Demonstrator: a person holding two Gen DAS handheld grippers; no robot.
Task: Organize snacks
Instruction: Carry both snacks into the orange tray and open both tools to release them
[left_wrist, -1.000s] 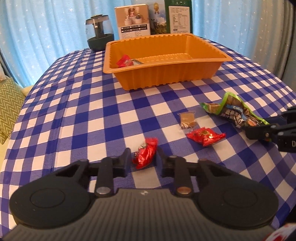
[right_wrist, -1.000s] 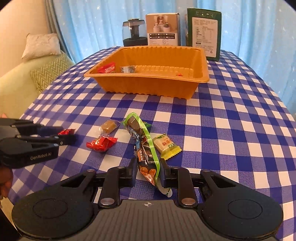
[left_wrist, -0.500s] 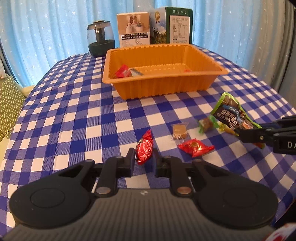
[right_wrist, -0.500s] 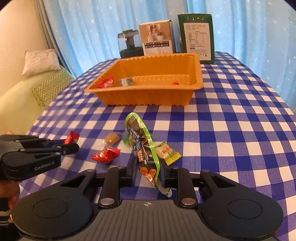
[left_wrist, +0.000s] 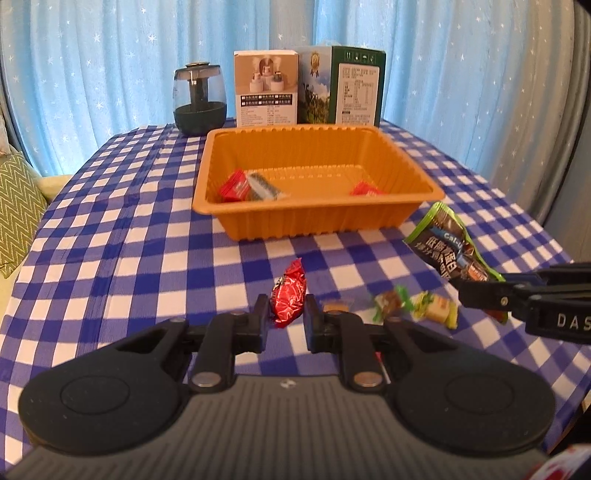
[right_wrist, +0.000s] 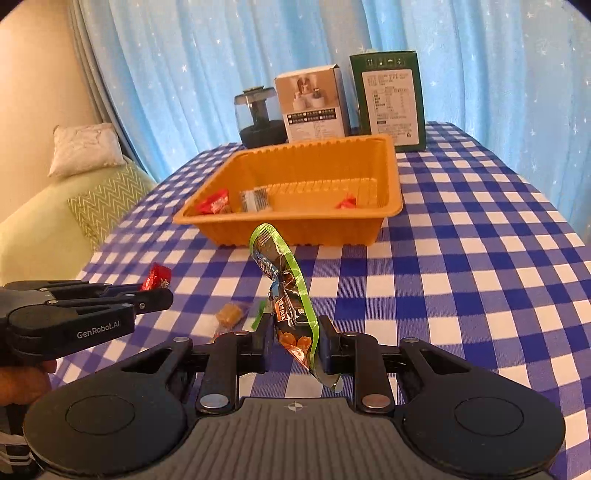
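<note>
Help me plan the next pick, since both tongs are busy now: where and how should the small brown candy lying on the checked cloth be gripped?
Grip the brown candy across its blocky middle, coming straight down from above. It lies flat on the tablecloth, so only a top approach gets a finger on either side. Its clear wrapper ends look too thin and floppy to hold.

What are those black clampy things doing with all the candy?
A person is tidying snacks into the orange tray. The left tool is pinching a red candy, and the right tool is pinching a long green-edged snack packet, both lifted off the checked tablecloth. Three snacks already lie in the tray. A few small wrapped sweets are left on the cloth in front of it.
</note>
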